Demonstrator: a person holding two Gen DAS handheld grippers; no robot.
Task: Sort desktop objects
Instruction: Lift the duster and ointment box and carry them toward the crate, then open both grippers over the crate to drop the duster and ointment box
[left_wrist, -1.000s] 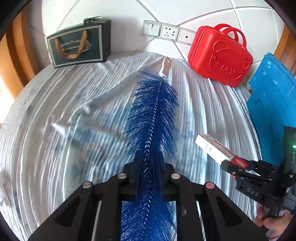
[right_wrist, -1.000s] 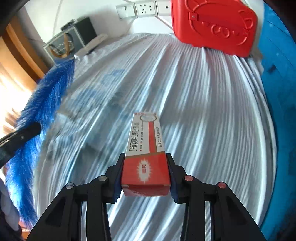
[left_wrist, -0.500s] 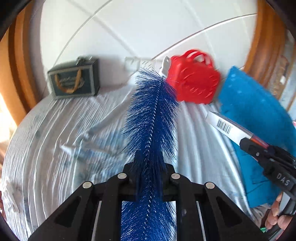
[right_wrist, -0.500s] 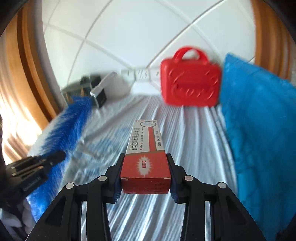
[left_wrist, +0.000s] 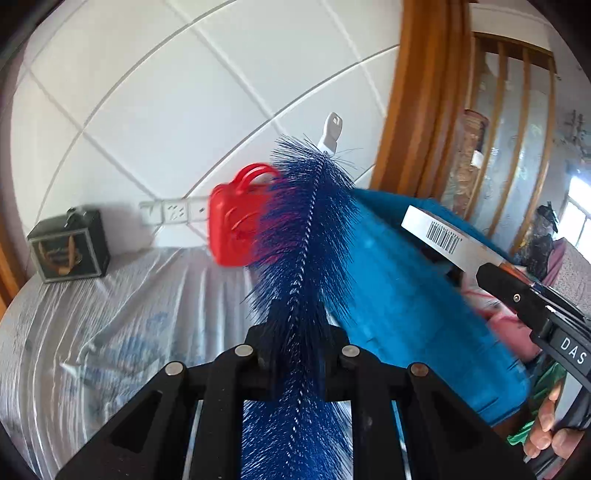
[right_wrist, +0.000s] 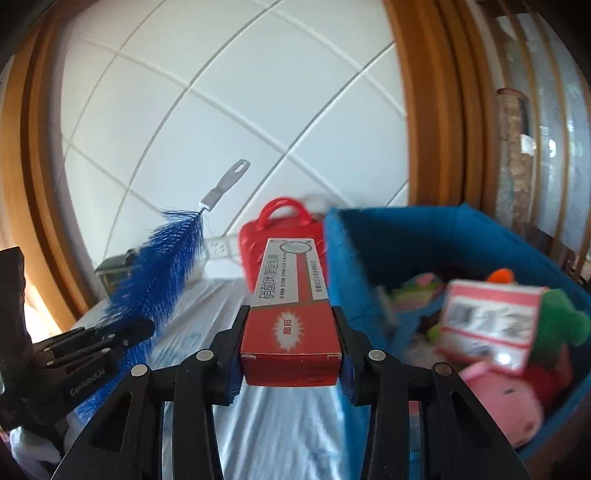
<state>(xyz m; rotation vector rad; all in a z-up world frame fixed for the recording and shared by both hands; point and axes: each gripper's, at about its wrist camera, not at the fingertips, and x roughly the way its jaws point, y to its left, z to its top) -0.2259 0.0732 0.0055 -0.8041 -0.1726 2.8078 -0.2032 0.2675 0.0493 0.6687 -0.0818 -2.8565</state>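
Claws clamped on their loads, the left claw (left_wrist: 295, 354) on a blue bristle brush (left_wrist: 306, 236) and the right claw (right_wrist: 290, 354) on a red-and-white carton (right_wrist: 290, 295), hang above the worktop (right_wrist: 280, 424) beside the blue bin (right_wrist: 480, 236), where a drop over its rim seems next.

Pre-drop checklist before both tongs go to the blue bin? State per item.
1. Left tongs shut on the blue brush: ok.
2. Right tongs shut on the red and white box: ok.
3. Blue bin open at the top: ok.
4. Free room in the bin, which already holds plush toys and a carton: cannot tell.
5. Brush and box apart, not tangled: ok.
6. Brush clear of the red case: cannot tell, bristles overlap it in the left view.
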